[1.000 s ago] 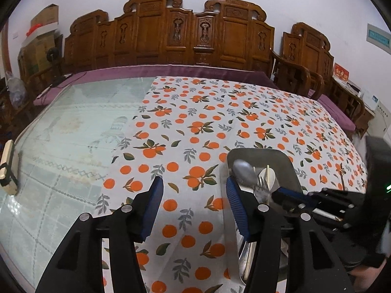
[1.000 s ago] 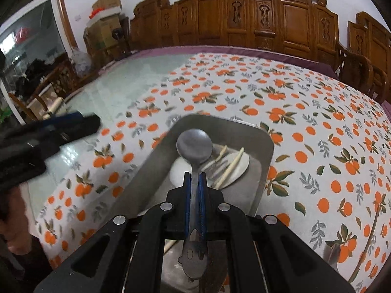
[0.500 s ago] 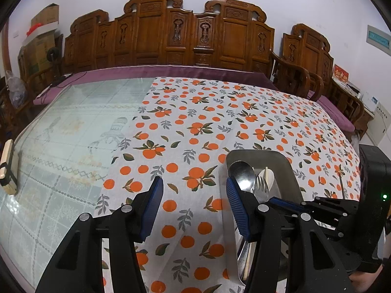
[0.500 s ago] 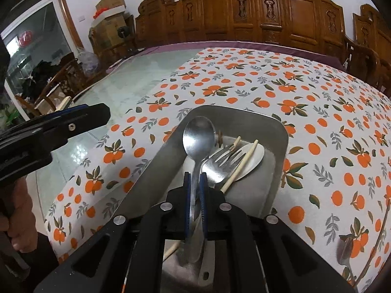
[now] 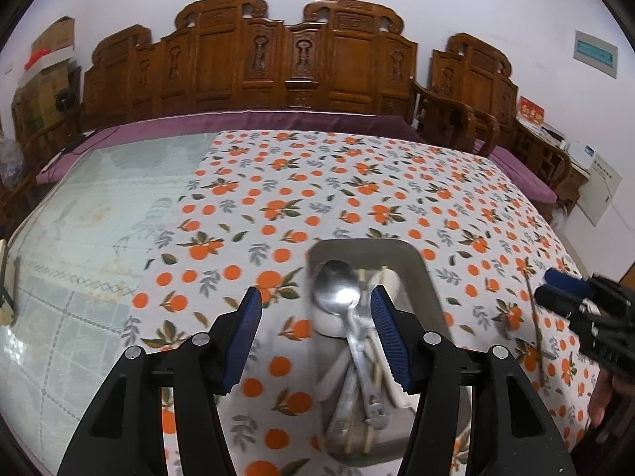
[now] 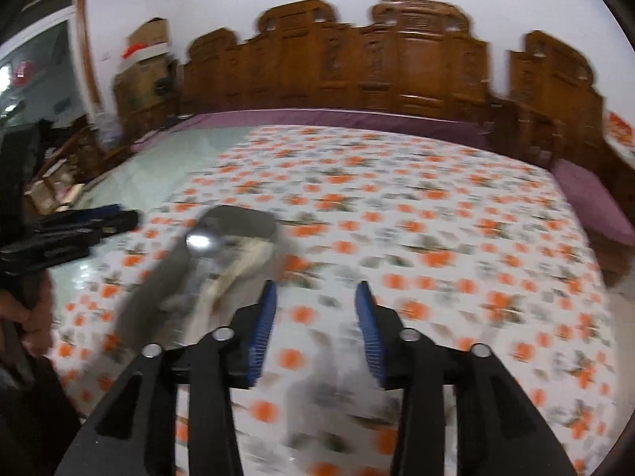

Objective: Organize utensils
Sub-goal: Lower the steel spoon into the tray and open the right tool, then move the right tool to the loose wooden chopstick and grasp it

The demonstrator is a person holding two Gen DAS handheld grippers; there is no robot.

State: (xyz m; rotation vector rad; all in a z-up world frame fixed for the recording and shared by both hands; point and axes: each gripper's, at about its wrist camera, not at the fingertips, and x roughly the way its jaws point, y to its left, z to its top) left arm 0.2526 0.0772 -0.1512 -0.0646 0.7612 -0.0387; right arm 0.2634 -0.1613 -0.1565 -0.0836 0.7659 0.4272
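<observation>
A grey metal tray lies on the orange-print tablecloth and holds a metal spoon, a fork, a white spoon and chopsticks. My left gripper is open and empty, hovering over the tray's near left side. My right gripper is open and empty over the cloth, right of the tray; its view is blurred. It also shows at the right edge of the left wrist view. A thin brown stick-like utensil lies on the cloth right of the tray.
The orange-print tablecloth covers the right part of a glass-topped table. Carved wooden chairs stand behind the far edge. A small object lies at the table's left edge.
My right gripper let go of the metal spoon, which now lies in the tray, opened, and swung right away from the tray. The left gripper stayed open and shifted slightly.
</observation>
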